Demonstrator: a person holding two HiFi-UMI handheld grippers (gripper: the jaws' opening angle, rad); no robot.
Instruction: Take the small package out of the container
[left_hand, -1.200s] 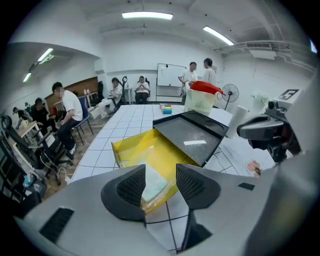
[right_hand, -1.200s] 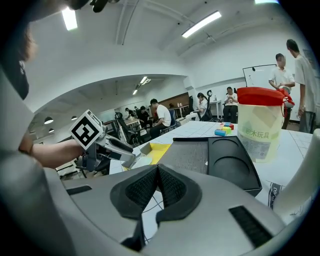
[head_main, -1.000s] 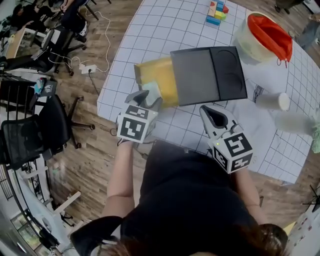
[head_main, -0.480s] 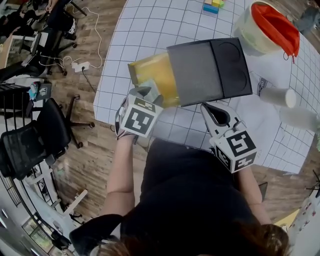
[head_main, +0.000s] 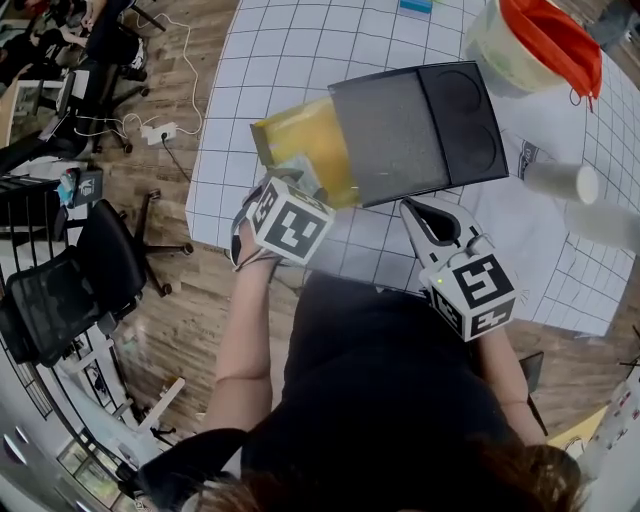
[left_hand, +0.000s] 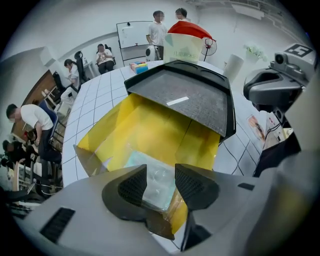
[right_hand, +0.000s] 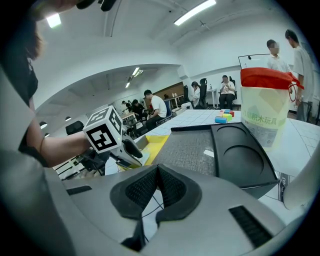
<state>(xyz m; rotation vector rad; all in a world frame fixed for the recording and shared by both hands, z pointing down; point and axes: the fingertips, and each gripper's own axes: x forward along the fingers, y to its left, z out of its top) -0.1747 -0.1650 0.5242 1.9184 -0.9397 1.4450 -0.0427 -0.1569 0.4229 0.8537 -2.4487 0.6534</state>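
A yellow open box (head_main: 290, 140) lies on the gridded table, with its far end under a black tray (head_main: 420, 125). In the left gripper view the box (left_hand: 145, 130) fills the middle. A small clear, teal-tinted package (left_hand: 156, 177) rests at its near end. My left gripper (left_hand: 160, 184) has both pads against the package's sides. From the head view that gripper (head_main: 292, 182) sits at the box's near edge, the package (head_main: 303, 172) just showing. My right gripper (head_main: 425, 215) hovers by the tray's near edge, apart from it, its pads (right_hand: 156, 187) pressed together on nothing.
A pale tub with a red lid (head_main: 530, 45) stands behind the tray. A white roll (head_main: 560, 180) lies to the right, and coloured blocks (head_main: 415, 5) sit far back. The table's near edge runs just under both grippers. Office chairs (head_main: 70, 280) stand on the floor at left.
The left gripper has turned a little and edged right at the box's near end, the package still between its jaws. The right gripper has stayed beside the tray.
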